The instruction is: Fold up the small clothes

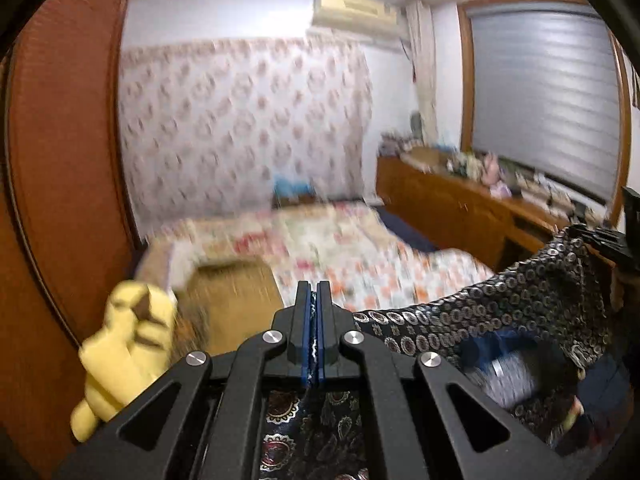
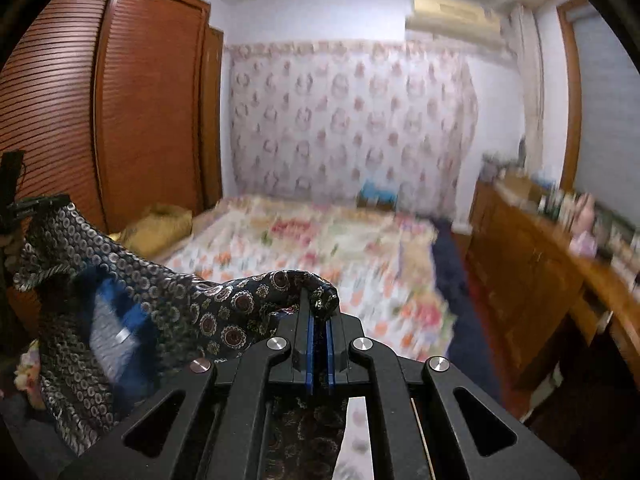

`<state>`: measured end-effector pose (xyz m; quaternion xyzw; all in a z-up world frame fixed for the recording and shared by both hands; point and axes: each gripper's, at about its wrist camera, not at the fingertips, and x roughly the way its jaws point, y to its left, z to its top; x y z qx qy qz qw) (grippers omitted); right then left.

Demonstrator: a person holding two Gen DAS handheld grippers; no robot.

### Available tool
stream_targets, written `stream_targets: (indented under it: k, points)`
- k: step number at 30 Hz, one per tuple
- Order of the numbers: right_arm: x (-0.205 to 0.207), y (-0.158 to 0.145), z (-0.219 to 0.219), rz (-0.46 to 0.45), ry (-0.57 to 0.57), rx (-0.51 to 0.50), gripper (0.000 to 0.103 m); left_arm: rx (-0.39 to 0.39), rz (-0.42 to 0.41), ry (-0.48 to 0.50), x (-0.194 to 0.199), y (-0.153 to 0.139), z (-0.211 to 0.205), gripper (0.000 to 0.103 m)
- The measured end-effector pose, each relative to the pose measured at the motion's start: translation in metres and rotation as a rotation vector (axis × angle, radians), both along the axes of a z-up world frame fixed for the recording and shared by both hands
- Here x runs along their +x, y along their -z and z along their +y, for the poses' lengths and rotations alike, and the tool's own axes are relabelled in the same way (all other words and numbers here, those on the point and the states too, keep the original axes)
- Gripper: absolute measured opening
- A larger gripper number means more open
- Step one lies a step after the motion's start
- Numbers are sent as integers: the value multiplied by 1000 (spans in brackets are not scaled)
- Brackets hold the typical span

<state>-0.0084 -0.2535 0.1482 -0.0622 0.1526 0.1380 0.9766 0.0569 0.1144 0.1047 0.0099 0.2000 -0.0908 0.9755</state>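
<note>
Two grippers clamp one thin patterned garment: left gripper bottom centre, right gripper likewise; it looks light, limp, slippery, best pinched at its edges.

Your right gripper is clamped on a fold of the dark patterned garment, which bunches over the fingertips and stretches away to the left. There your left gripper pinches its far corner. Beyond lie a floral bed, a wooden wardrobe and a cluttered dresser, all blurred.
</note>
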Motion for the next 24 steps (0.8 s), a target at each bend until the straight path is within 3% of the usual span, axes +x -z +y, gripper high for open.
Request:
stream_targets:
  k: [4,7,11,13,14,16,18,20,21,22,24]
  points:
    - [10,-58,-1,-120,35,3,4,0,-42,-24,34,-33,4,3]
    - [42,-83,5,-150,95,-31,4,10,-41,-90,72,-35,11,3]
    - [115,-71,22,-34,159,-56,4,25,62,-142,129,-1,20,4]
    - [155,-48,37,58,207,-95,10,-3,132,-135,146,21,25,9]
    - [168,-37,42,89,245,-128,18,-18,152,-126,147,28,26,12]
    - [183,-18,49,126,286,-169,27,-28,155,-112,145,38,28,23]
    - [182,-10,51,133,268,-147,54,-33,152,-95,138,43,26,49]
    - [177,-6,45,122,257,-112,67,-29,168,-72,131,48,20,62]
    - [176,-3,39,120,249,-98,69,-23,176,-59,128,51,19,74]
    - [172,1,38,127,238,-89,69,-17,177,-49,122,53,16,79]
    - [173,6,25,147,215,-83,69,-8,176,-34,113,55,9,81]
